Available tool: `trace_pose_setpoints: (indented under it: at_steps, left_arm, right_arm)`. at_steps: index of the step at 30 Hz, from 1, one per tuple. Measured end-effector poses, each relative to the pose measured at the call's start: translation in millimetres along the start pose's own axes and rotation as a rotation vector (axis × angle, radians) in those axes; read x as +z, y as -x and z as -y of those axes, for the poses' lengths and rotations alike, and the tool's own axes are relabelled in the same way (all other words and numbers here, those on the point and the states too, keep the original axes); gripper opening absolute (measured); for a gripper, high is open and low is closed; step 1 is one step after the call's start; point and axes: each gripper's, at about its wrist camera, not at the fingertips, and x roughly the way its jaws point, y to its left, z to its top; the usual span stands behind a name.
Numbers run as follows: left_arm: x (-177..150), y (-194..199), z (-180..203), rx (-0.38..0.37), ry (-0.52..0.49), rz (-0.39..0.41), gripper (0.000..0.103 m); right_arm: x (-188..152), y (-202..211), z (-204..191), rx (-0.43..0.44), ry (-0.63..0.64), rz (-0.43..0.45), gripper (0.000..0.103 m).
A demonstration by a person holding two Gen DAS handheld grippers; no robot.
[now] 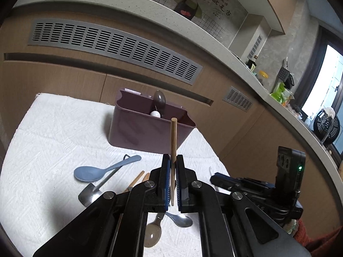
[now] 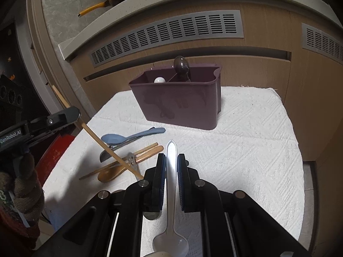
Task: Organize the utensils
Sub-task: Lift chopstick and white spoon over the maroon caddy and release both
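A purple utensil holder (image 1: pixel 148 128) stands at the back of the white cloth and also shows in the right wrist view (image 2: pixel 180 102); a brown spoon (image 1: pixel 159 100) and a white one (image 1: pixel 155 114) stick up in it. My left gripper (image 1: pixel 173 160) is shut on a wooden chopstick (image 1: pixel 173 141), held above the cloth and pointing toward the holder. My right gripper (image 2: pixel 171 160) is shut on a clear plastic spoon (image 2: pixel 171 171), handle forward, bowl toward the camera. Loose utensils lie on the cloth: a blue spoon (image 2: pixel 128 138), wooden chopsticks (image 2: pixel 148 150), a wooden spoon (image 2: pixel 111 173).
The white cloth (image 2: pixel 246 150) covers the table in front of wooden cabinets with grey vents (image 1: pixel 115 45). Metal spoons (image 1: pixel 180 219) and a spatula-like metal piece (image 1: pixel 90 194) lie under my left gripper. The right gripper's body (image 1: pixel 257 190) is at the cloth's right edge.
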Motion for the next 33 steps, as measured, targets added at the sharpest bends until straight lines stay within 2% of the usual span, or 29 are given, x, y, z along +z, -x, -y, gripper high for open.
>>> trace_pose_setpoints:
  at_steps: [4,5,8,11,14,16,20,26,28,30,31,32,33]
  left_arm:
    - [19.7,8.5,9.5,0.008,-0.04,0.043,0.005]
    - [32.1,14.2,14.3,0.005,-0.058,0.068,0.005]
    - [71.9,31.4,30.1,0.008,-0.132,0.163,0.005]
    - [110.3,34.9,39.4,0.034,-0.189,0.235,0.005]
    - [138.2,22.4,27.0,0.071,-0.195,0.254,0.005]
    - [151.3,9.3,12.3,0.084,-0.182,0.239,0.005]
    - [164.9,-19.1,-16.8,0.096,-0.157,0.202,0.005]
    - [157.6,-68.4,-43.2,0.078,-0.123,0.115,0.005]
    - [151.1,-84.4,-44.7,0.061,-0.128,0.079,0.005]
    - [143.0,-99.2,-46.7,0.043,-0.122,0.032,0.007]
    - [139.1,-106.5,-48.8,0.021,-0.109,0.003,0.011]
    - [136.2,-111.5,-50.5,0.006,-0.099,-0.02,0.022]
    - [132.9,-116.0,-52.8,-0.003,-0.085,-0.043,0.028]
  right_arm:
    - [15.2,15.3,3.0,0.02,-0.015,0.063,0.01]
    - [27.5,25.4,1.5,0.023,-0.007,0.108,0.01]
    - [68.7,58.4,-9.1,0.013,0.052,0.266,0.01]
    - [115.9,91.5,-26.0,-0.038,0.126,0.534,0.011]
    - [142.6,90.3,-29.9,-0.015,0.143,0.665,0.011]
    - [158.1,71.2,-28.9,-0.025,0.142,0.669,0.011]
    - [175.1,18.3,-20.5,-0.057,0.127,0.621,0.011]
    - [169.3,-41.6,2.7,-0.085,0.064,0.548,0.011]
    - [162.8,-57.0,10.3,-0.095,0.056,0.502,0.012]
    - [157.6,-72.2,20.2,-0.073,0.048,0.396,0.012]
    - [156.1,-77.6,25.8,-0.053,0.03,0.346,0.012]
    - [152.2,-79.4,31.7,-0.037,0.006,0.309,0.012]
    - [147.8,-78.4,36.6,-0.036,-0.012,0.293,0.015]
